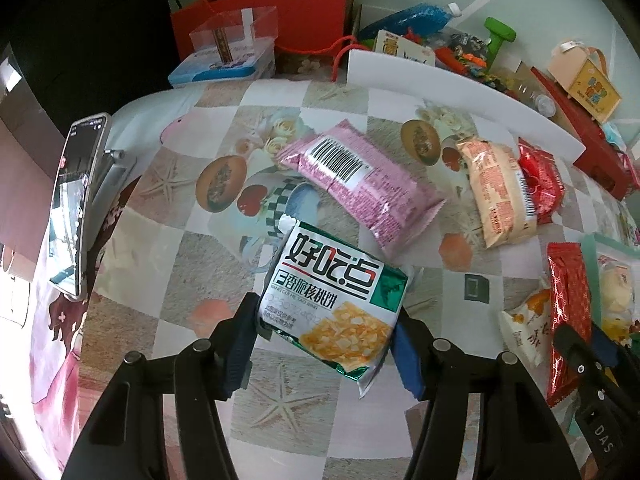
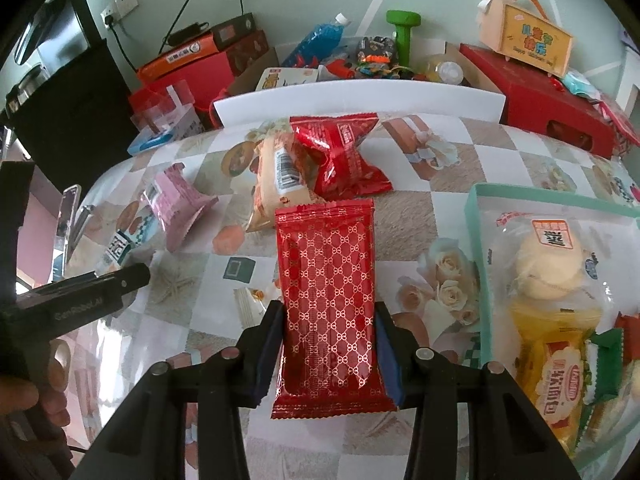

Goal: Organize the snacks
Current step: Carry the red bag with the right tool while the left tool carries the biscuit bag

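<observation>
My left gripper is shut on a white-and-green cookie packet and holds it just above the table. My right gripper is shut on a long red patterned packet, which also shows in the left wrist view. A pink packet, a beige packet and a red packet lie on the table further back. A clear bin with a mint-green rim at the right holds several snacks.
A phone on a stand is at the table's left edge. A white board stands across the back, with boxes, toys and a bottle behind it. A small orange-and-white packet lies near the right gripper.
</observation>
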A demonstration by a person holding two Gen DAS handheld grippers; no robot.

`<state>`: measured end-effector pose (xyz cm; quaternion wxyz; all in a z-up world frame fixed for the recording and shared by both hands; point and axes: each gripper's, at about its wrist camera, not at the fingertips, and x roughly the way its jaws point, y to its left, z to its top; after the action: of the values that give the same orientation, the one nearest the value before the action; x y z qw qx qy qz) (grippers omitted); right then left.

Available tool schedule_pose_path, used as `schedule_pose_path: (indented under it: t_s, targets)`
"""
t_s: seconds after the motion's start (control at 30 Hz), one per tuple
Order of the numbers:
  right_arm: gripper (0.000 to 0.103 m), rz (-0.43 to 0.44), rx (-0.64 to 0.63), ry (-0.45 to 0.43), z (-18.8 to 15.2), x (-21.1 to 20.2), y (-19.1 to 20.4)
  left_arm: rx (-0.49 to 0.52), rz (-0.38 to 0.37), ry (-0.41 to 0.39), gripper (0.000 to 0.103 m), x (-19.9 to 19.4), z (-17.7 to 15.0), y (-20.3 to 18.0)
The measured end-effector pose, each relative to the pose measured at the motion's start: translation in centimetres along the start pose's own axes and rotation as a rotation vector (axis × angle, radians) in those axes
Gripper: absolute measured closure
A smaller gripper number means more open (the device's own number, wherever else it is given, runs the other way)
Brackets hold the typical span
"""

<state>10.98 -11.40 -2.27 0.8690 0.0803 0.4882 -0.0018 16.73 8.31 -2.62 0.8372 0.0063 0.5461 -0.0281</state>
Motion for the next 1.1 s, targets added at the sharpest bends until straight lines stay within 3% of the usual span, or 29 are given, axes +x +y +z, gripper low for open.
schedule_pose_path:
  t_s: [0.8, 1.1]
  targets:
    - [0.057, 0.000, 0.074, -0.117, 1.1, -5.7, -3.0, 0.126, -0.088, -0.154, 0.041, -6.4, 1.1, -4.9]
    - [0.056, -0.047, 0.137, -0.129, 1.2, -6.8, -6.1, 0.179, -0.107, -0.157, 0.041, -7.1, 0.7, -7.4]
